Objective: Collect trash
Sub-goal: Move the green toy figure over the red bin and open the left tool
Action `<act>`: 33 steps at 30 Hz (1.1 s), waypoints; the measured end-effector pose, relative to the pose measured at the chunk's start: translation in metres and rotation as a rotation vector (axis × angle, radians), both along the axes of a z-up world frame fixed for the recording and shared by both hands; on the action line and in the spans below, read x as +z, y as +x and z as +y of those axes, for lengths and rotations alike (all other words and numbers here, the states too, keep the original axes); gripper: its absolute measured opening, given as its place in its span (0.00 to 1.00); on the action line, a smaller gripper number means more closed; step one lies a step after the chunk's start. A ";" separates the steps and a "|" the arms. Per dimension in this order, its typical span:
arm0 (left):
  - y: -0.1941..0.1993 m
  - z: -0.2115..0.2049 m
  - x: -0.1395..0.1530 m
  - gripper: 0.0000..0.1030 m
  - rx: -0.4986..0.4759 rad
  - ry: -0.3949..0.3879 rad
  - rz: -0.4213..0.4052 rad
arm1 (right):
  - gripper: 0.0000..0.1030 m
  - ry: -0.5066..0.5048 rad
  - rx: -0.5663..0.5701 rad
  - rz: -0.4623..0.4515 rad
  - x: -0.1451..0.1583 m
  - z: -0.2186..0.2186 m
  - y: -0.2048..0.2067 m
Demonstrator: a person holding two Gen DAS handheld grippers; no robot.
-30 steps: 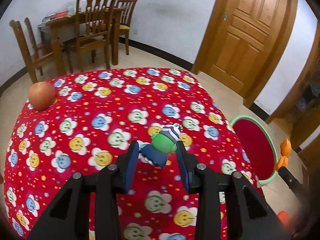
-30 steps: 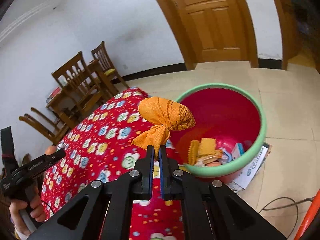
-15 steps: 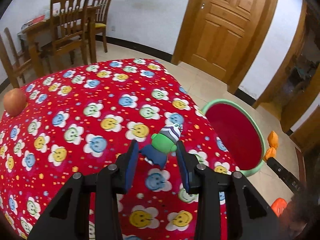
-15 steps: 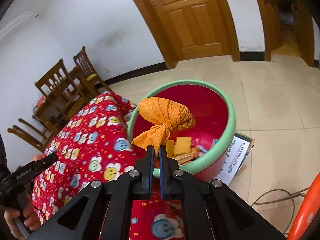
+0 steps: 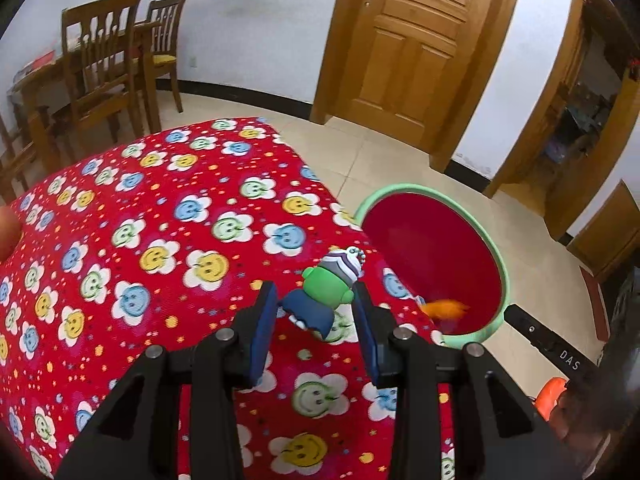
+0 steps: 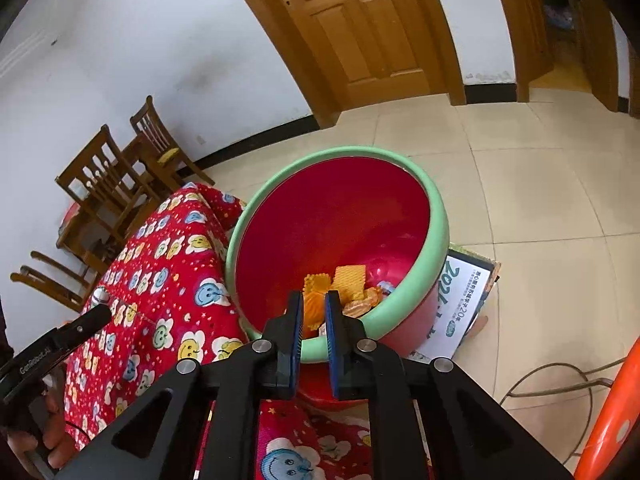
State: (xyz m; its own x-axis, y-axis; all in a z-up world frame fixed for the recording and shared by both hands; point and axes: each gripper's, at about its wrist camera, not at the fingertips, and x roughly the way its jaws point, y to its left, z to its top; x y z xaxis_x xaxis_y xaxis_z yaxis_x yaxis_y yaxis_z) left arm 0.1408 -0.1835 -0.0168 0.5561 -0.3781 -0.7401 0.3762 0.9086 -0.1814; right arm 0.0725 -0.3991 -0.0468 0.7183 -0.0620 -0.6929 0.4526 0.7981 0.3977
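A red bin with a green rim (image 6: 438,224) stands on the floor beside the table, with trash in its bottom. The orange bundle (image 6: 314,308) lies in the bin, seen between the fingers of my right gripper (image 6: 313,312), which is open and empty above the near rim. In the left wrist view the bundle (image 5: 446,308) is a blur inside the bin (image 5: 494,248). My left gripper (image 5: 316,312) is shut on a small green, blue and striped toy figure (image 5: 326,290), held above the table's right part.
The table has a red smiley-flower cloth (image 5: 160,240). An apple (image 5: 8,232) shows at its left edge. Wooden chairs (image 5: 104,64) and a door (image 5: 412,40) stand behind. A calendar (image 6: 460,300) and a cable (image 6: 560,376) lie on the floor by the bin.
My right gripper has opened and the orange bundle has dropped into the bin. My left gripper has moved right toward the bin, still holding the toy figure.
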 end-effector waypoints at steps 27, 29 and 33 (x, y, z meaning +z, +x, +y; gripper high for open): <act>0.022 -0.105 -0.023 0.37 -0.198 0.036 -0.015 | 0.24 -0.025 -0.089 -0.029 0.007 -0.031 -0.025; 0.023 -0.106 -0.025 0.37 -0.196 0.036 -0.013 | 0.24 -0.021 -0.094 -0.027 0.005 -0.033 -0.025; 0.022 -0.107 -0.024 0.48 -0.189 0.027 -0.013 | 0.24 -0.019 -0.097 -0.027 0.005 -0.034 -0.027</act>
State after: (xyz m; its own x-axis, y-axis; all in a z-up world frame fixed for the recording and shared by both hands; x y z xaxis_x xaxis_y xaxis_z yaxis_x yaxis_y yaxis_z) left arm 0.1633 -0.2906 -0.0406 0.4869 -0.4567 -0.7446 0.5430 0.8259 -0.1516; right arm 0.0458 -0.4332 -0.0420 0.7269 -0.1455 -0.6711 0.5173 0.7588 0.3958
